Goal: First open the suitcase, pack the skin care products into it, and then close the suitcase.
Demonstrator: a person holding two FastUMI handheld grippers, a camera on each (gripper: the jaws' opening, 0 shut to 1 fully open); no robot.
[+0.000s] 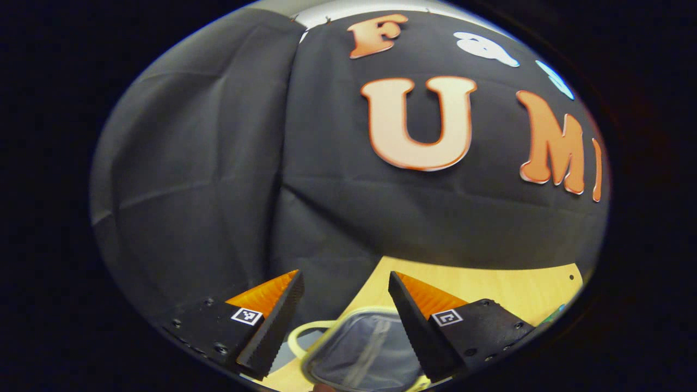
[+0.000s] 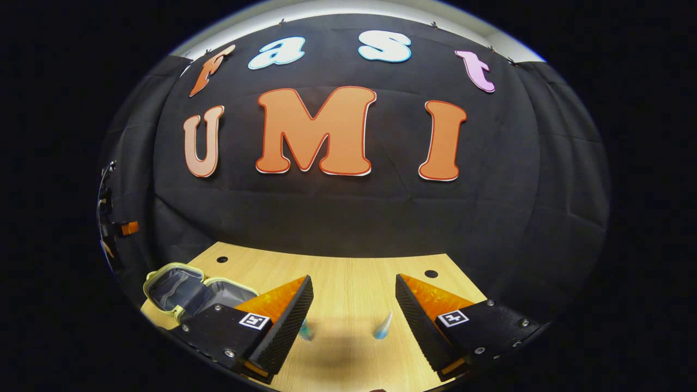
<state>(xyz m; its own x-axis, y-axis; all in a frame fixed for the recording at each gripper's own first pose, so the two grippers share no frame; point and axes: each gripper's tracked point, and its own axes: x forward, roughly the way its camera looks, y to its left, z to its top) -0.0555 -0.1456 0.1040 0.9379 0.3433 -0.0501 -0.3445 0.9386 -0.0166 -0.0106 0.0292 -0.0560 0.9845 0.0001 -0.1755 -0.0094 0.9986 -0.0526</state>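
Observation:
The suitcase point(image 2: 185, 291) is a small case with a pale yellow-green rim and grey lining. It lies open on the wooden table point(image 2: 348, 272) at the left of the right gripper view. In the left gripper view its grey inside point(image 1: 362, 351) sits just below and between the fingers of my left gripper point(image 1: 344, 273), which is open and holds nothing. My right gripper point(image 2: 354, 277) is open above the table. Two pale blue tips of skin care products point(image 2: 383, 325) point(image 2: 305, 329) poke up between its fingers, untouched.
The black cloth wall stands close behind the table. Two round holes point(image 2: 431, 274) mark the tabletop's far edge. The other gripper point(image 2: 128, 227) shows at the far left of the right gripper view. A teal object point(image 1: 555, 314) peeks in at the table's right edge.

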